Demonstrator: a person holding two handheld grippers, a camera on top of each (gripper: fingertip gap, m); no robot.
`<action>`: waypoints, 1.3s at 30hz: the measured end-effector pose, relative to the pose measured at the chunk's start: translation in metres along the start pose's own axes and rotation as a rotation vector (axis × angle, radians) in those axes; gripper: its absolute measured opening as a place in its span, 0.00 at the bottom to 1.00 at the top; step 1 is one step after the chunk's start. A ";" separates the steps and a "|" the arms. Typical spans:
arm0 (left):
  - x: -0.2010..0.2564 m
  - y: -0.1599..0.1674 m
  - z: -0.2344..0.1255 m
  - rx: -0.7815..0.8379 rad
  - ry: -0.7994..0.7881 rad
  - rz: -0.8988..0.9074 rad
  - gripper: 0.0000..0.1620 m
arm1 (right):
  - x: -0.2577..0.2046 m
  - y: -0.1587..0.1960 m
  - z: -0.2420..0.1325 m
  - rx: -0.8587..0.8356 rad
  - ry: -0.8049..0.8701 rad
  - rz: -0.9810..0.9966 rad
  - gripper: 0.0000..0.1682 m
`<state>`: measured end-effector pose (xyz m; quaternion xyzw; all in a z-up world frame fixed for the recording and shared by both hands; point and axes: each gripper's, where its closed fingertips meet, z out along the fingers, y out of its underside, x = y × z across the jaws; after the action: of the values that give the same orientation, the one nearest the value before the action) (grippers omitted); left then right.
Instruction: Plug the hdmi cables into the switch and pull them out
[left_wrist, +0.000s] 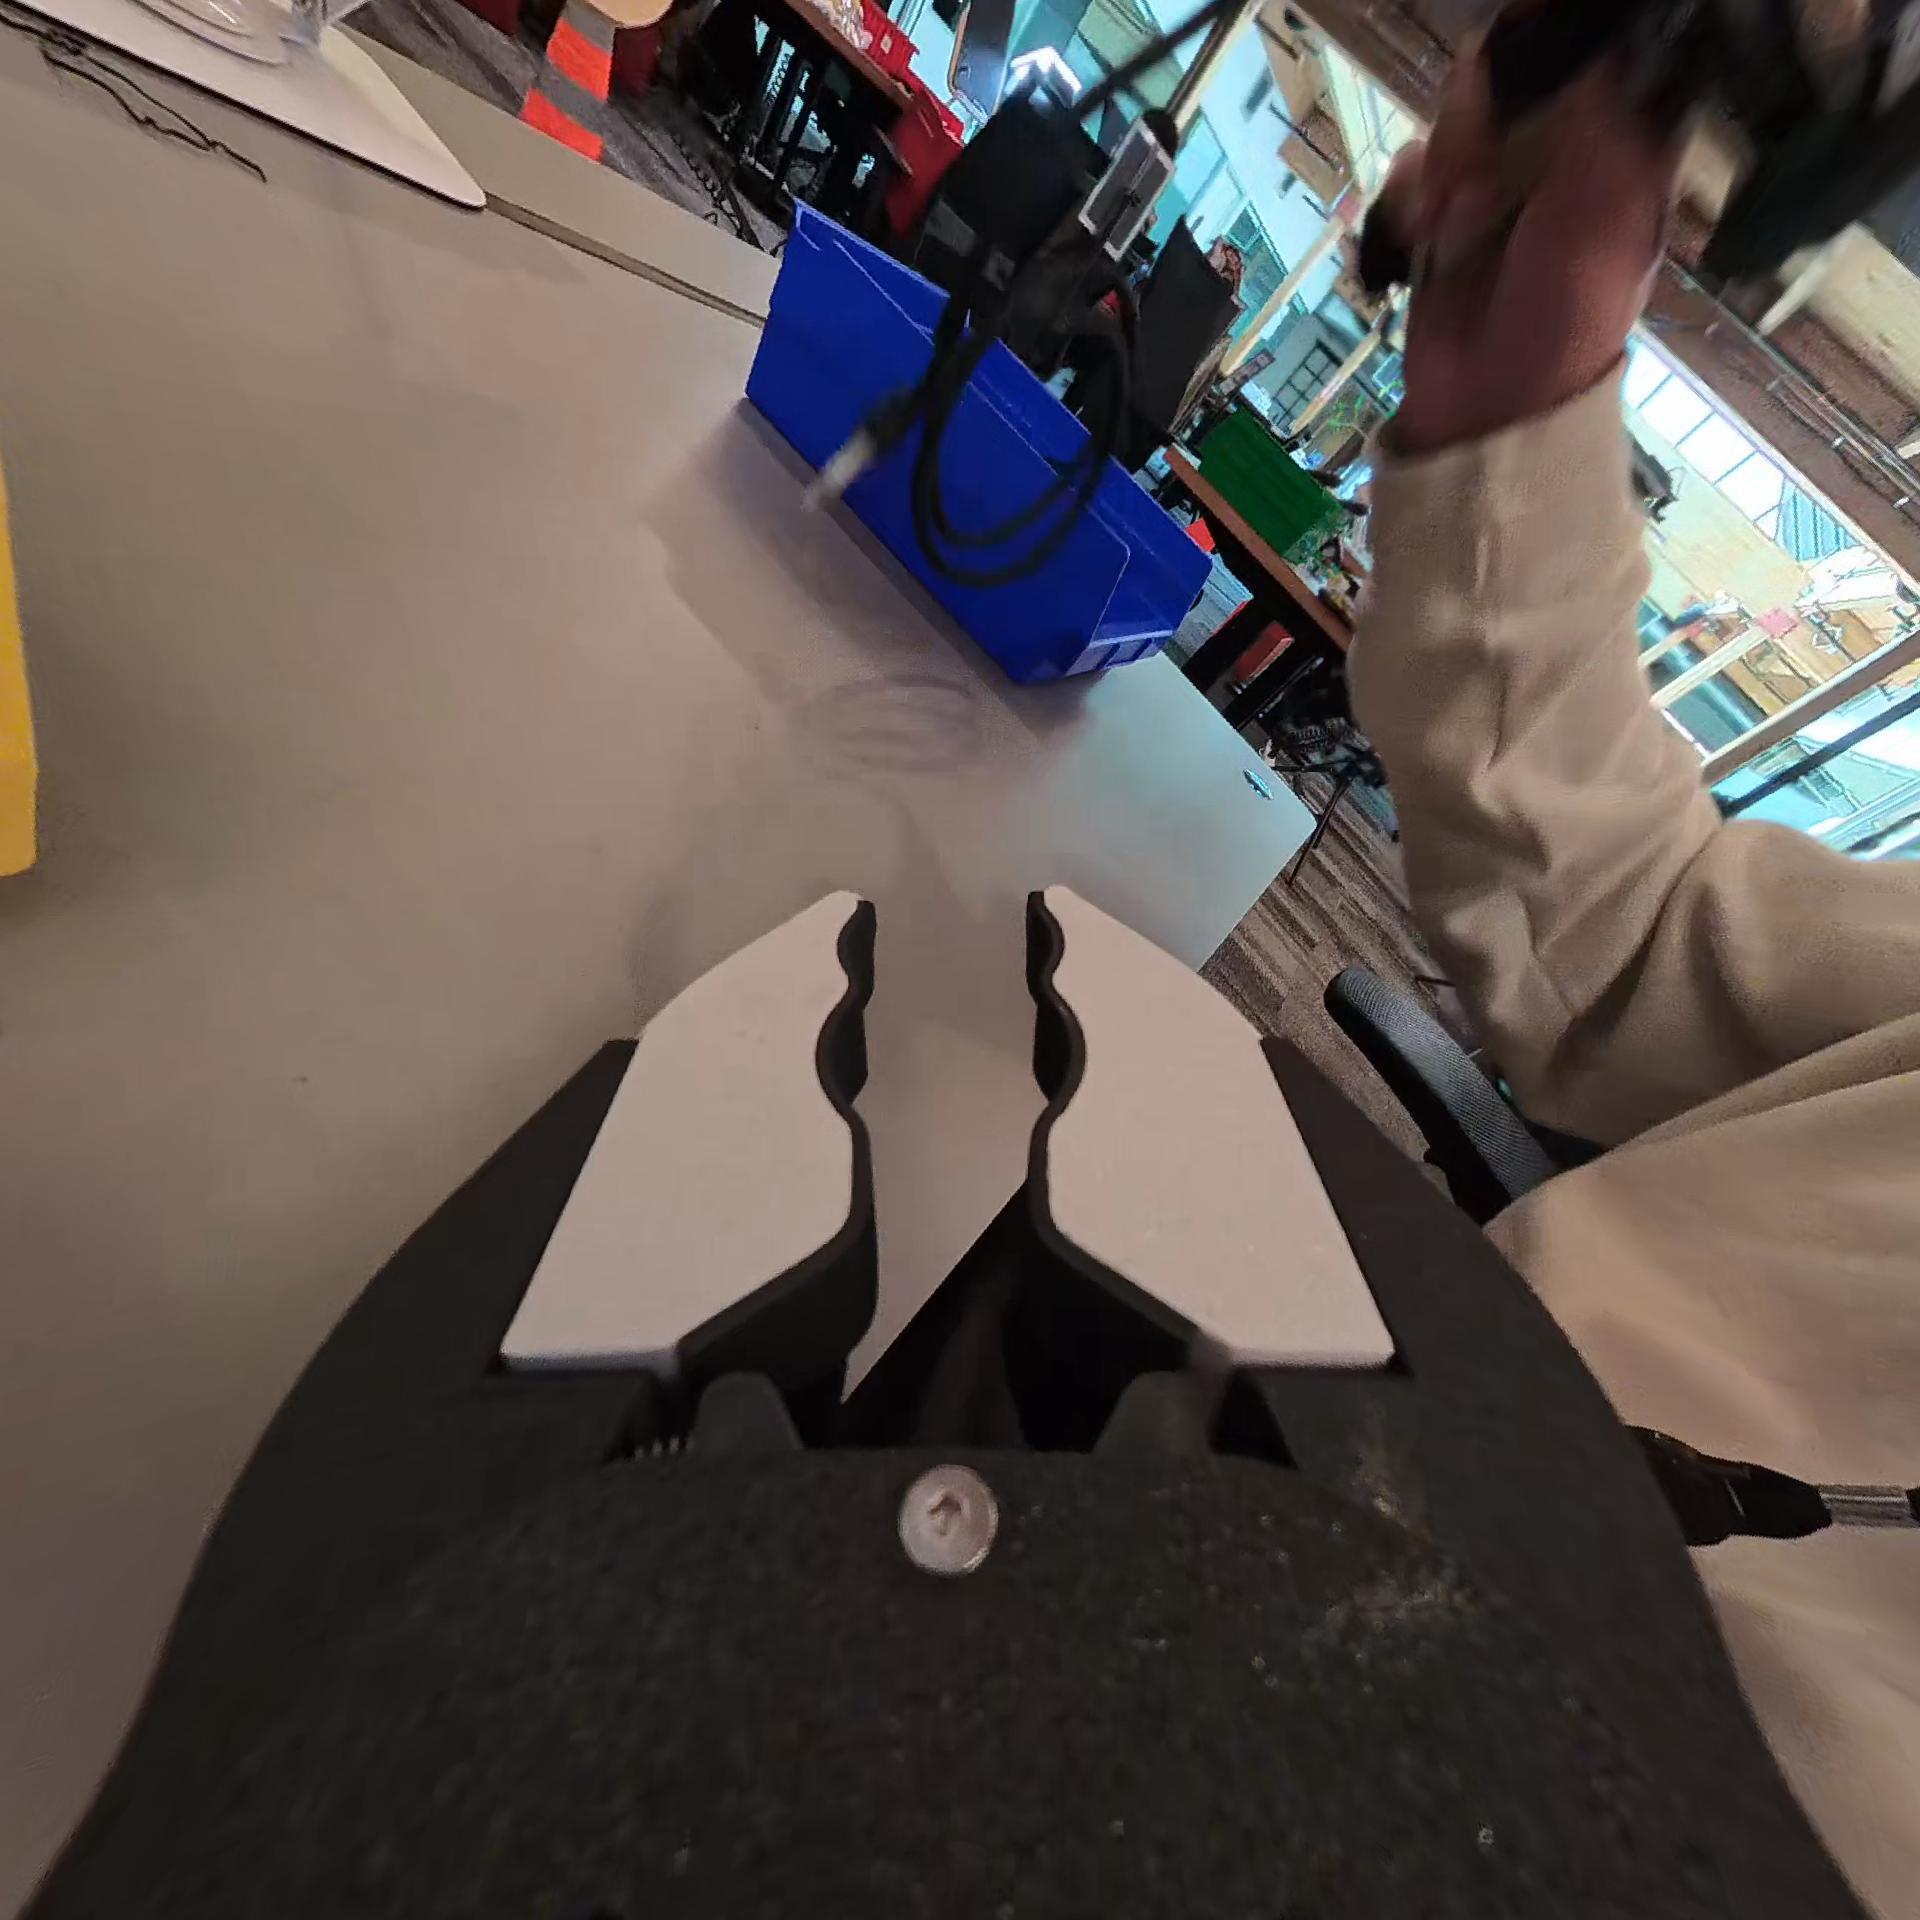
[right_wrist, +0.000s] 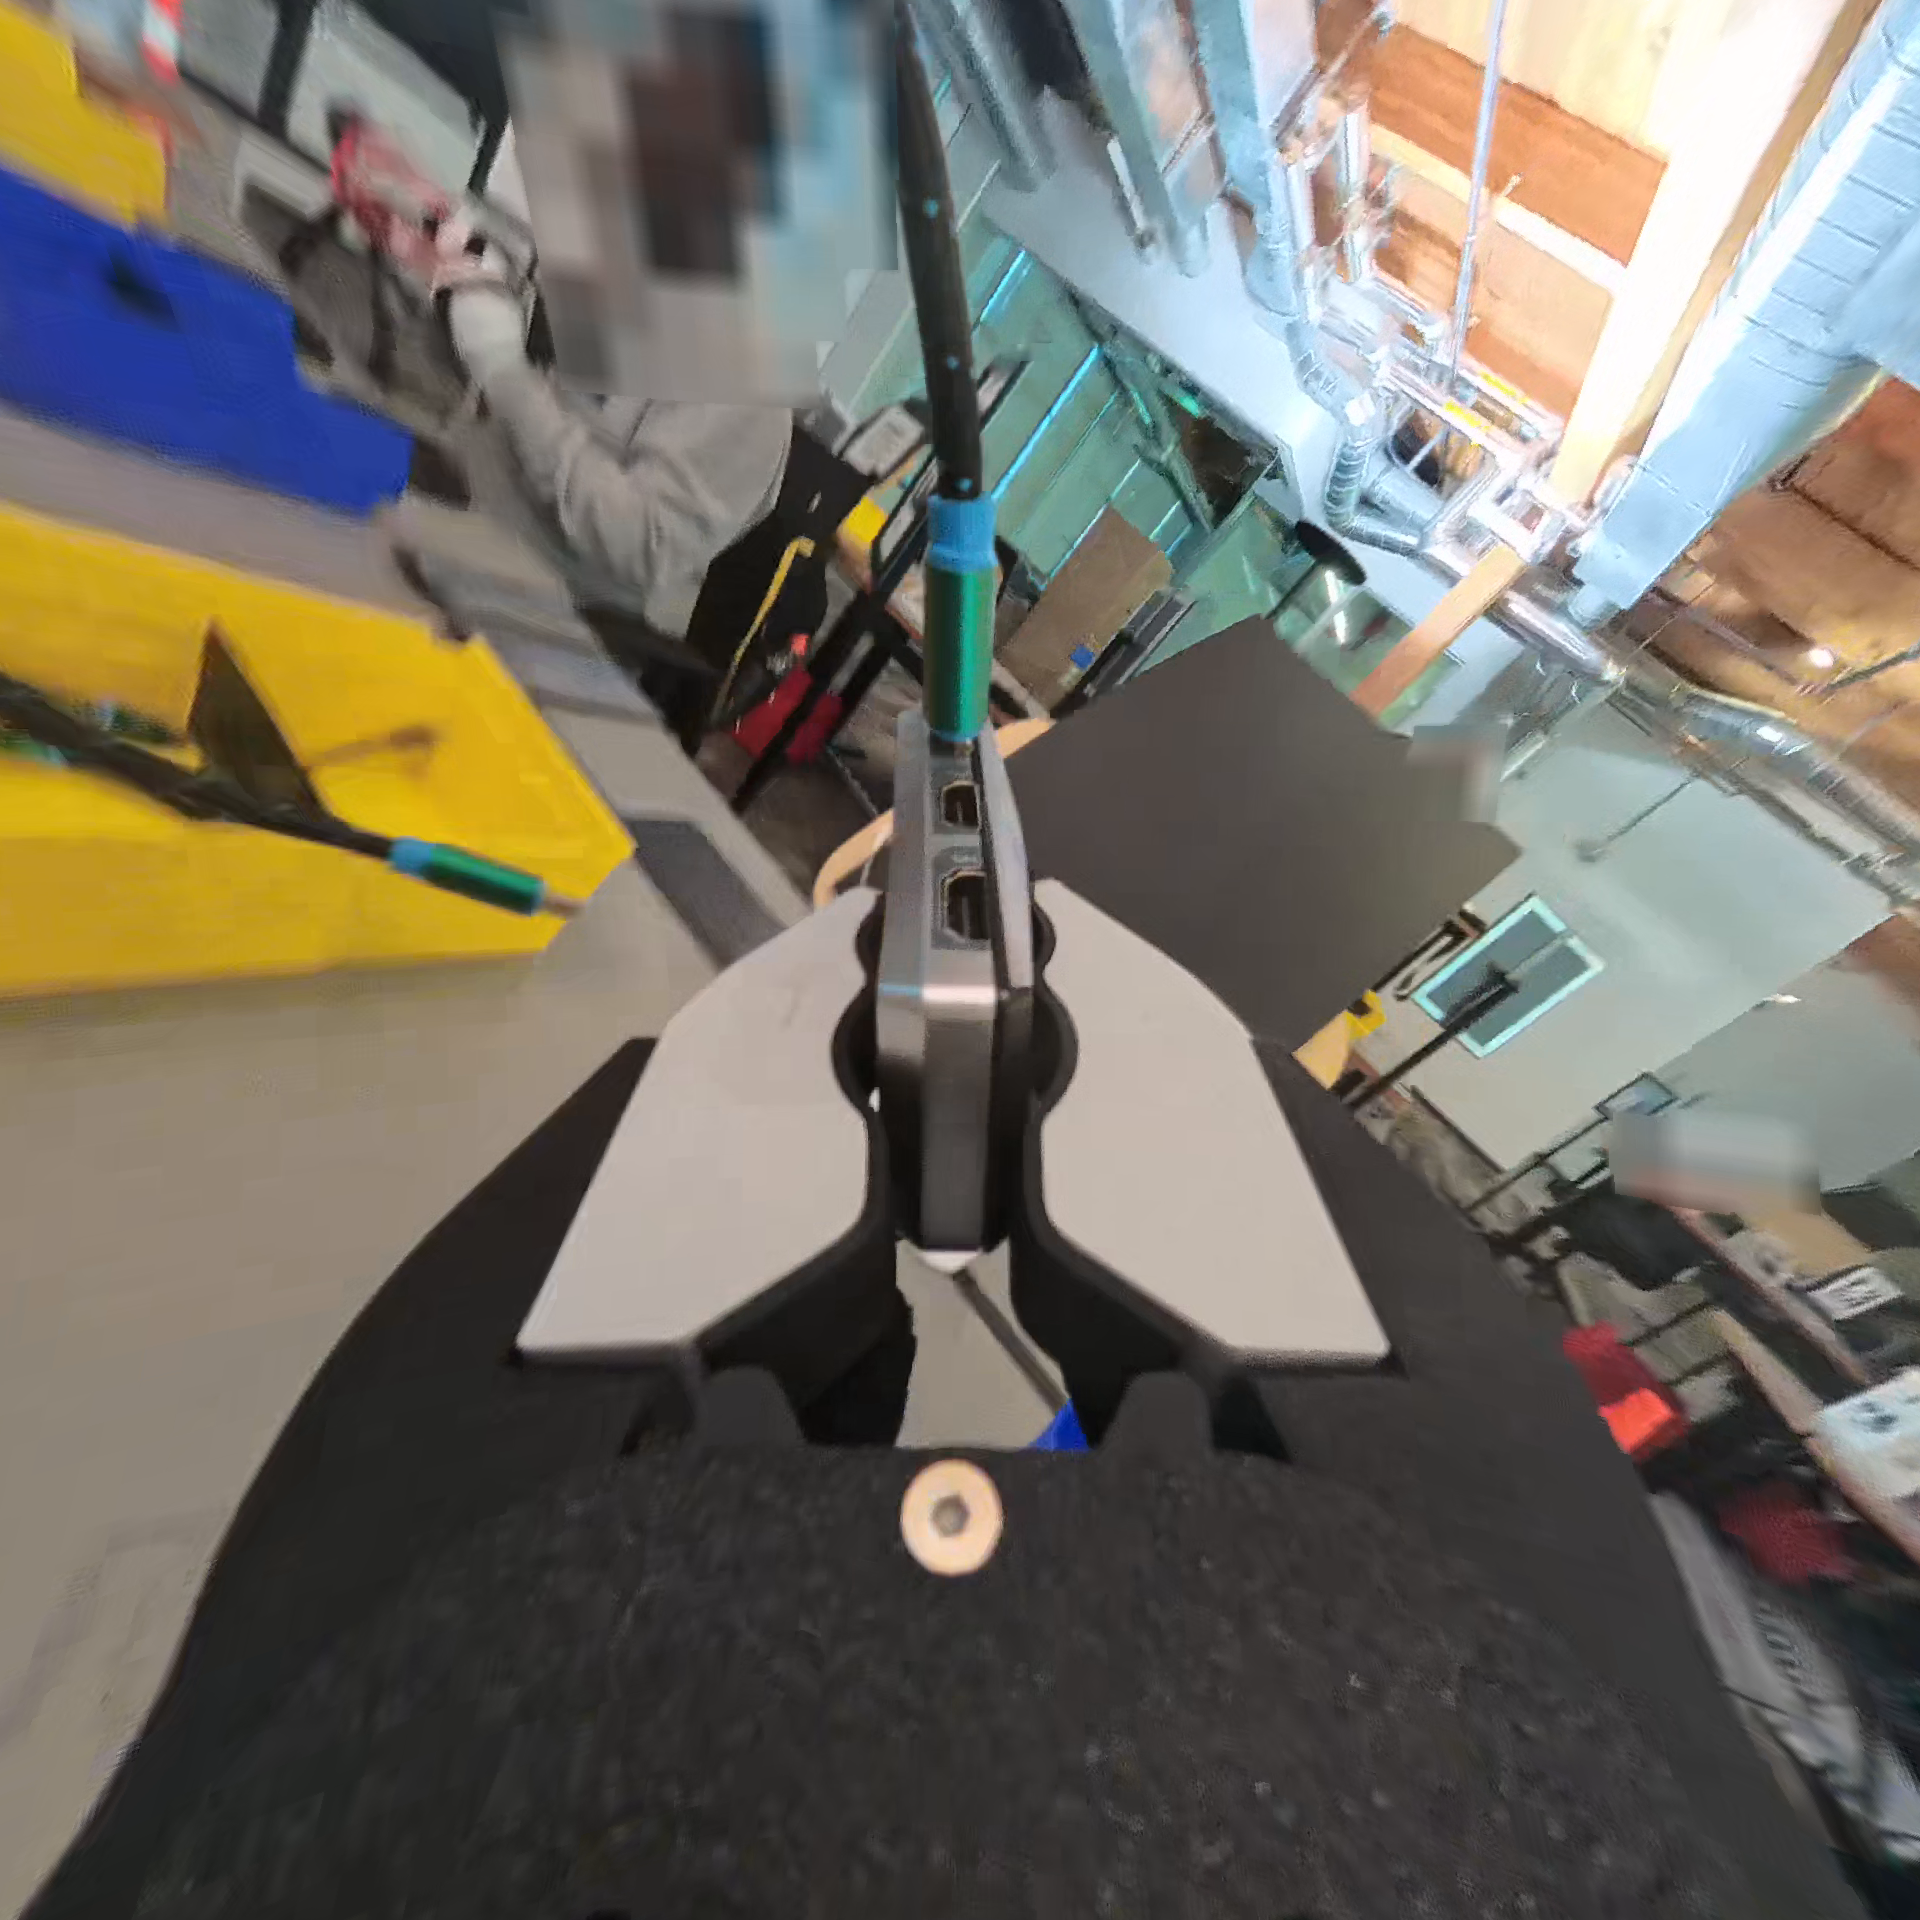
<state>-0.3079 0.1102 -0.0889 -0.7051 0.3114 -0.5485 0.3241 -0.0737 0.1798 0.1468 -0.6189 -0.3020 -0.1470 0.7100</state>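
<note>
light: bright daylight, from windows (left_wrist: 1766, 499) beyond left gripper (left_wrist: 951, 914)
shadows: soft, faint on table (left_wrist: 312, 623) ahead of fingers
blur: cable (left_wrist: 997, 447), yellow bin (right_wrist: 260, 831) left of right gripper (right_wrist: 951, 935) smeared
distortion: fisheye bend at edges
focus: background soft

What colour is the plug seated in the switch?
Green plug, blue collar; clearest in the right wrist view.

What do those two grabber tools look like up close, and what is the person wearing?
Both look alike. The left gripper has a wide black, grainy body with one silver screw in the middle. Its two fingers are flat pale grey plates, edged inside with wavy black pads. The right gripper has the same build. The person wears a loose cream sleeve.
</note>
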 end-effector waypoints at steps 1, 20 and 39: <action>0.000 0.001 0.001 -0.011 -0.001 0.006 0.17 | 0.027 -0.014 0.000 0.030 0.009 0.035 0.14; 0.002 0.019 0.012 -0.101 0.016 -0.028 0.17 | 0.170 0.281 -0.033 -0.375 0.224 0.632 0.13; -0.005 0.025 0.013 -0.130 -0.007 -0.035 0.17 | 0.116 0.418 -0.040 -1.293 -0.072 0.101 0.14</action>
<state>-0.2986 0.1004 -0.1140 -0.7319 0.3327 -0.5304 0.2690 0.2698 0.2405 -0.1147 -0.9395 -0.1468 -0.2448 0.1896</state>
